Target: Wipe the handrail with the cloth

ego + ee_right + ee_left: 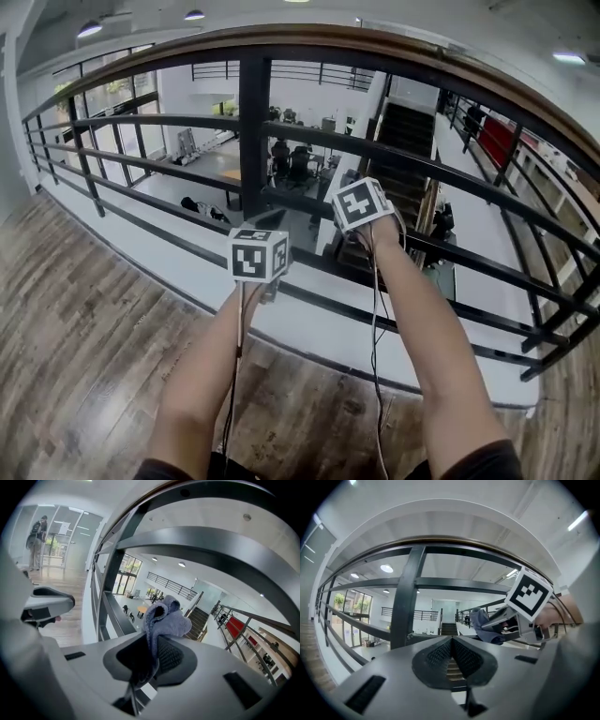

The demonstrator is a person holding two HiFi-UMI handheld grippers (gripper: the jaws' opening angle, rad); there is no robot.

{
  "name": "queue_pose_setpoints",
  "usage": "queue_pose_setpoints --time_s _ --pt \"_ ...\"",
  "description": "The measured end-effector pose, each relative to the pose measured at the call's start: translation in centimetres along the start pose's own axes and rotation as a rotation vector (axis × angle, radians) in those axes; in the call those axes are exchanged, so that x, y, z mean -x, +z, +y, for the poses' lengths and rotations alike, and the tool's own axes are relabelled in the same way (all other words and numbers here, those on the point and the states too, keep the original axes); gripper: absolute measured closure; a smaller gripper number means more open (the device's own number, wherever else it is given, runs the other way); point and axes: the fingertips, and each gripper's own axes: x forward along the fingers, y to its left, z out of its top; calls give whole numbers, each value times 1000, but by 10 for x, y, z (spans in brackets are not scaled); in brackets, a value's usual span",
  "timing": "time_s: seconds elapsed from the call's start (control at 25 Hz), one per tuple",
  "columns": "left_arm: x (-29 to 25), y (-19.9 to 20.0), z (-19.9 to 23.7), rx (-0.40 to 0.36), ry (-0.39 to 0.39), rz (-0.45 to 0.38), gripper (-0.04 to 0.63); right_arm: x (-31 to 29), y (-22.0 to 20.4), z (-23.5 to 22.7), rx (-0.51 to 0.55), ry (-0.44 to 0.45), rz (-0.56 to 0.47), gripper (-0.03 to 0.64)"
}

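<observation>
There's the right gripper (156, 654) clamped tight on the blue-grey cloth (164, 618), bunched at twelve o'clock from its jaws, the left gripper (451, 654) closed on nothing, so I'd lift that cloth onto the wooden handrail (309, 36) overhead and press flat.

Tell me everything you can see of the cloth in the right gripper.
The cloth is a small blue-grey rag, soft and fuzzy like microfibre. It is bunched into folds with a rounded lobe on top. It stands up from the right gripper, whose jaws are shut on its lower part. Only those jaws touch it. It is held in the air beside the black railing, touching no bar that shows.
</observation>
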Motion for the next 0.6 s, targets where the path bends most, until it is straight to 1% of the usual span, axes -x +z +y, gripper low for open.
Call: queue_pose_setpoints --time_s 0.16,0.32,0.4,0.6 --pt "-13 7 -64 -44 -65 35 592 21 -35 -37 -6 -10 -2 549" --pt "-24 10 -115 -61 -112 46 592 42 -72 -70 -13 -43 18 549" --pt "-31 12 -142 -70 -138 38 592 53 -92 -93 -47 -65 20 549" --pt "-48 10 -199 -85 -184 34 592 69 -138 -140 -111 -82 9 550"
